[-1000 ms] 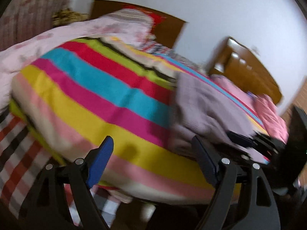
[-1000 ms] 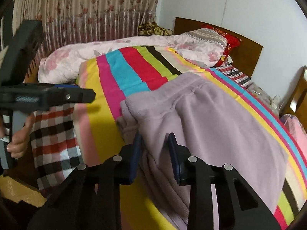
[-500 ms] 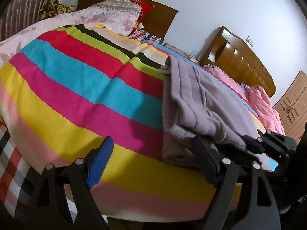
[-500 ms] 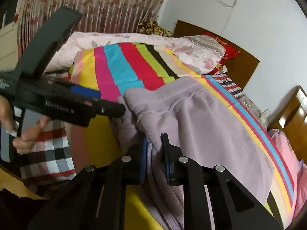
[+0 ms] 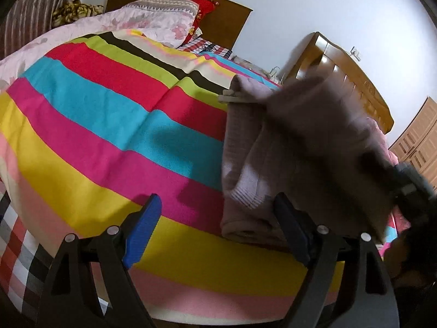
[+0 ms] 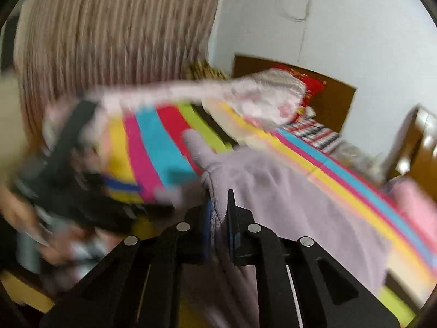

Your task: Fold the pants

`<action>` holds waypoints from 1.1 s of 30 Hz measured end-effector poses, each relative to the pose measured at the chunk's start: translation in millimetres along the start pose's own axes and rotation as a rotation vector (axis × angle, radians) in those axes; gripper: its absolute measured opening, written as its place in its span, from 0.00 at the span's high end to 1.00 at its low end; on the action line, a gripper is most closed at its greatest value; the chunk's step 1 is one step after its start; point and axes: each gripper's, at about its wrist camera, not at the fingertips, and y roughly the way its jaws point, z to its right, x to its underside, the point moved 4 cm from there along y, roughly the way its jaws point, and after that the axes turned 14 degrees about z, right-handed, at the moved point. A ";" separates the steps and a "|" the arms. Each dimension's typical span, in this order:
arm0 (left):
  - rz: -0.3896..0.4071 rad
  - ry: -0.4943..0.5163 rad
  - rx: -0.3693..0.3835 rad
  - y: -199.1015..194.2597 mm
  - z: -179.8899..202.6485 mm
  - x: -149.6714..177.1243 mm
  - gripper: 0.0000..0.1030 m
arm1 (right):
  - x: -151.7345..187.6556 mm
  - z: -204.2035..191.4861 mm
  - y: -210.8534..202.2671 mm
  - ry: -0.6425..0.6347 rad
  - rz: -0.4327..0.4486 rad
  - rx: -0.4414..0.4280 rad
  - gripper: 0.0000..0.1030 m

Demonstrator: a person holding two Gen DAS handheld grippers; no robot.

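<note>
The pale lilac knit pants [image 5: 245, 147] lie on the striped bedspread [image 5: 109, 114], right of centre in the left wrist view. My left gripper [image 5: 215, 224] is open and empty, low over the bed's near edge, with its right finger by the pants' folded hem. My right gripper [image 6: 219, 210] is shut on a fold of the pants [image 6: 273, 191] and lifts it off the bed; that raised part shows blurred in the left wrist view [image 5: 322, 125]. The left gripper also shows blurred in the right wrist view [image 6: 82, 188].
A pink floral quilt [image 5: 82, 35] and pillows [image 5: 174, 5] lie at the head of the bed by a wooden headboard [image 5: 226, 19]. A wooden cabinet [image 5: 352, 76] stands to the right. A checked sheet [image 5: 16, 259] hangs at the bed's near left edge.
My right gripper has closed on the pants and swung up and left, lifting the fabric. My left gripper has moved closer to the pants' hem and stays open.
</note>
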 end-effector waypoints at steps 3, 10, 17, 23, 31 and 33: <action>0.006 -0.027 0.003 1.8 -2.3 -2.4 0.18 | -0.6 -11.4 -7.7 -0.061 0.002 -0.071 0.90; 0.019 -0.017 0.001 -4.1 -4.6 -2.9 0.18 | 52.8 -48.1 15.7 -0.294 -0.151 -0.083 0.90; 0.205 -0.015 -0.107 -54.8 -9.6 -39.3 0.20 | 53.6 -50.6 19.8 -0.299 -0.147 -0.083 0.87; 0.082 0.066 0.154 -21.0 64.1 -51.0 0.19 | 53.1 -53.4 22.5 -0.262 -0.157 -0.076 0.83; -0.100 0.053 0.115 45.3 38.1 -15.0 0.15 | 64.9 -78.7 12.7 -0.271 -0.177 -0.150 0.16; -0.101 0.066 0.114 32.5 41.1 -15.0 0.14 | 62.9 -85.1 -2.5 -0.281 -0.136 -0.143 0.19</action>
